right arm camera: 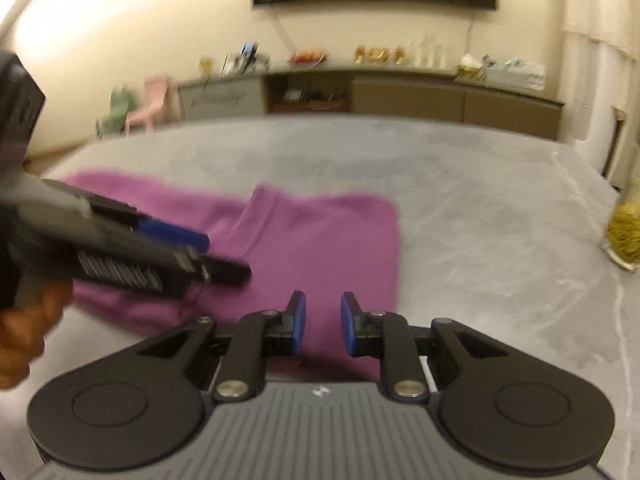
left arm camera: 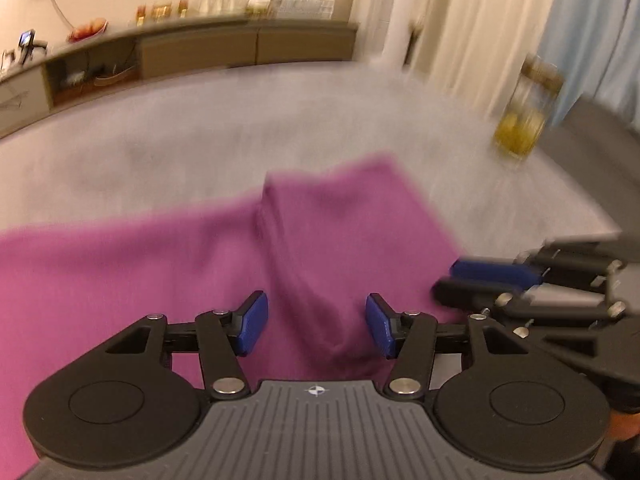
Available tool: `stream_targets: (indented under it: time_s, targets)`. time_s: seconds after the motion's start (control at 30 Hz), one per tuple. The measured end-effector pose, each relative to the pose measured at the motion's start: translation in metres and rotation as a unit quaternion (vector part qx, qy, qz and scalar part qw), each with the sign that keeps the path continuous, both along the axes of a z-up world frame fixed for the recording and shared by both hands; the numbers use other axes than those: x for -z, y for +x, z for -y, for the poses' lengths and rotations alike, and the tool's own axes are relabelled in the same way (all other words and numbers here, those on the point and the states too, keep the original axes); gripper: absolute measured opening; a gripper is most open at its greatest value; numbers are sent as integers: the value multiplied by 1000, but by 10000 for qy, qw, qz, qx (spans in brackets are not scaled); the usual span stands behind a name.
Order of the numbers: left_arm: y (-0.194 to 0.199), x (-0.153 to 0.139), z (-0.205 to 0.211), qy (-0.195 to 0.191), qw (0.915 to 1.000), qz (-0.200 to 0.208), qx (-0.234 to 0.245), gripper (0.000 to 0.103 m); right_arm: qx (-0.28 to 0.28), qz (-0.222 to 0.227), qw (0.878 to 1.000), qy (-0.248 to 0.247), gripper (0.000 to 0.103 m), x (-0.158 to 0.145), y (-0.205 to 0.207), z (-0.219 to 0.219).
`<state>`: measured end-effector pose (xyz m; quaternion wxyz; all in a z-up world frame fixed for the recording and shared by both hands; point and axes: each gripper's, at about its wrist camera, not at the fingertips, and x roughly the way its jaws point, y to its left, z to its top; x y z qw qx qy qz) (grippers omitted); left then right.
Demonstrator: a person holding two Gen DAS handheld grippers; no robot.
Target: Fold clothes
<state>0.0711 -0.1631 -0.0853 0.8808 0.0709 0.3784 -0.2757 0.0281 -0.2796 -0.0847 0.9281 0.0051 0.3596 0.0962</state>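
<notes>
A purple garment (left arm camera: 320, 240) lies flat on the grey tabletop (left arm camera: 180, 148), with a raised fold ridge running through its middle. My left gripper (left arm camera: 316, 326) hovers open just above its near part, nothing between the blue pads. My right gripper (left arm camera: 476, 282) comes in side-on over the cloth's right edge. In the right wrist view the garment (right arm camera: 320, 240) spreads to the left, and my right gripper (right arm camera: 323, 324) is open by a narrow gap over its near edge, empty. The left gripper (right arm camera: 216, 258) reaches in from the left, held by a hand (right arm camera: 24, 340).
A glass jar with yellow contents (left arm camera: 520, 120) stands at the table's right side, also seen as the jar (right arm camera: 624, 236). A long sideboard (right arm camera: 400, 96) with bottles and a fruit bowl lines the far wall. Curtains (left arm camera: 480, 20) hang on the right. Small chairs (right arm camera: 152, 100) stand at far left.
</notes>
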Motion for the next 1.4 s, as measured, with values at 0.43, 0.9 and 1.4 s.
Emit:
stream_targets:
  time_s: [0.43,0.9,1.4]
  targets:
    - [-6,-5,13,306,9992,80,-246,49,677,-39,9957,633,29,-1,-1,37]
    - [26,-73,22,-399,9991,-94,-115,85,271,635,9976,-60,8,-13,-20,6]
    - [32,-80,-11,54,9998,130,-103,21,-975,1518,9836,-48,27,-33,-36,-51]
